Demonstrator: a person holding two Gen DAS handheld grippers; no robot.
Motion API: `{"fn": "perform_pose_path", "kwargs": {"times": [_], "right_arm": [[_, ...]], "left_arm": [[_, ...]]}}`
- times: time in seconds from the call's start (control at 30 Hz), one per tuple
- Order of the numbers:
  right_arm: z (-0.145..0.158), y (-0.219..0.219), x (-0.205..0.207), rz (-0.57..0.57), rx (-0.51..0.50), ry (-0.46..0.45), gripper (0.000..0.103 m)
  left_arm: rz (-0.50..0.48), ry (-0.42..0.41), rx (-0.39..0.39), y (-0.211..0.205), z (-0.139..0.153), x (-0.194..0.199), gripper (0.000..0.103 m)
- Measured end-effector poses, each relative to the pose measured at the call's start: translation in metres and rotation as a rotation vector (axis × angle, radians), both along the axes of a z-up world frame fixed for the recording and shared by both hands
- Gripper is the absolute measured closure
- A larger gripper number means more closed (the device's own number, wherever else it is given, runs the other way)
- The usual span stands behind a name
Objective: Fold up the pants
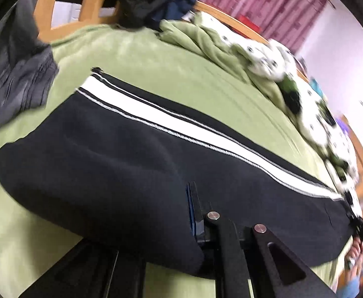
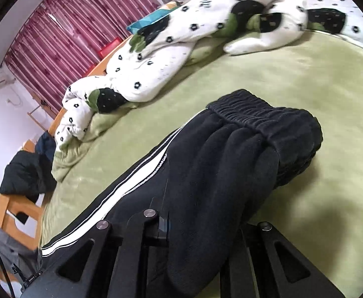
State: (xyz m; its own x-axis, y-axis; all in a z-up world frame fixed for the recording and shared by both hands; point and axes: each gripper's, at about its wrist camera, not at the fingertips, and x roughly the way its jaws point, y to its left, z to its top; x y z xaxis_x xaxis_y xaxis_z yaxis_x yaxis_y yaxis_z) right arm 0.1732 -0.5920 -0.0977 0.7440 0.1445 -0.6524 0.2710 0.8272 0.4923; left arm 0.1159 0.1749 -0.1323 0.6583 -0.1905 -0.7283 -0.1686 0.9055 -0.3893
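With my left gripper (image 1: 194,213) and right gripper (image 2: 165,219) both clamped tight on the near edge of the black striped track pants (image 1: 107,154) lying along the green blanket (image 1: 156,57), I should lift evenly, keeping the fabric taut so the fold lands square.

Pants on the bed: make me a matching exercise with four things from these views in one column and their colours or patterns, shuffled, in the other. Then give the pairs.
Things:
1. pants
2. bed cover
3. quilt
4. curtain

Descriptions:
A. dark red, hanging in pleats
B. white with small black flowers and dark patches
C. plain light green
D. black with a white side stripe

Pairs: 1-D, 2-C, 3-B, 4-A
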Motion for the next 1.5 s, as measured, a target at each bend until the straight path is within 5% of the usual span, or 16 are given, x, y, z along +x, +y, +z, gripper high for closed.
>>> {"fn": "perform_pose_path", "kwargs": {"times": [0.17,0.3,0.43,0.53,0.6,0.67,0.77,0.87,0.97,1.07,1.13,1.2,1.27,1.37,1.5], "right_arm": [[-0.020,-0.039,-0.080,0.013,-0.035,0.043,0.089],[-0.058,-0.052,-0.103,-0.013,0.032,0.096,0.077],[-0.048,-0.055,-0.126,-0.091,-0.026,0.039,0.056],[-0.045,-0.065,-0.128,-0.143,-0.063,0.003,0.040],[-0.054,-0.078,-0.115,-0.168,0.000,0.023,0.035],[-0.065,-0.088,-0.100,-0.195,0.077,0.036,0.036],[-0.047,-0.088,-0.084,-0.199,0.005,0.016,0.058],[-0.013,-0.087,-0.083,-0.160,-0.043,-0.092,0.059],[-0.015,-0.084,-0.072,-0.152,-0.095,-0.035,0.057],[-0.049,-0.088,-0.069,-0.127,-0.132,0.117,0.048],[-0.057,-0.090,-0.086,-0.131,-0.115,0.095,0.047],[-0.053,-0.089,-0.106,-0.168,-0.129,0.082,0.040],[-0.047,-0.084,-0.119,-0.172,-0.153,0.100,0.040],[-0.034,-0.076,-0.135,-0.171,-0.190,0.136,0.040],[-0.008,-0.059,-0.150,-0.198,-0.284,0.110,0.040]], "left_arm": [[-0.077,-0.001,-0.015,-0.028,-0.018,-0.073,0.091],[-0.033,0.002,0.006,-0.033,-0.033,-0.085,0.085],[-0.006,0.038,-0.058,-0.023,-0.029,-0.092,0.067],[-0.002,0.041,-0.007,-0.024,-0.023,-0.111,0.048],[0.012,0.045,0.051,-0.027,-0.022,-0.123,0.043],[0.021,0.047,0.076,-0.029,-0.022,-0.131,0.043],[0.044,0.040,0.091,-0.027,-0.016,-0.137,0.042],[0.100,0.020,0.126,-0.022,-0.012,-0.137,0.042],[0.178,0.012,0.056,-0.003,-0.019,-0.139,0.041],[0.265,-0.002,-0.043,0.022,-0.031,-0.134,0.041],[0.321,-0.030,-0.095,0.036,-0.036,-0.130,0.041],[0.390,-0.031,-0.073,0.045,-0.037,-0.120,0.056],[0.412,-0.016,-0.028,0.056,-0.035,-0.105,0.090],[0.410,-0.090,-0.063,0.067,-0.021,-0.111,0.091],[0.357,0.008,0.096,0.058,-0.024,-0.108,0.079]]}}
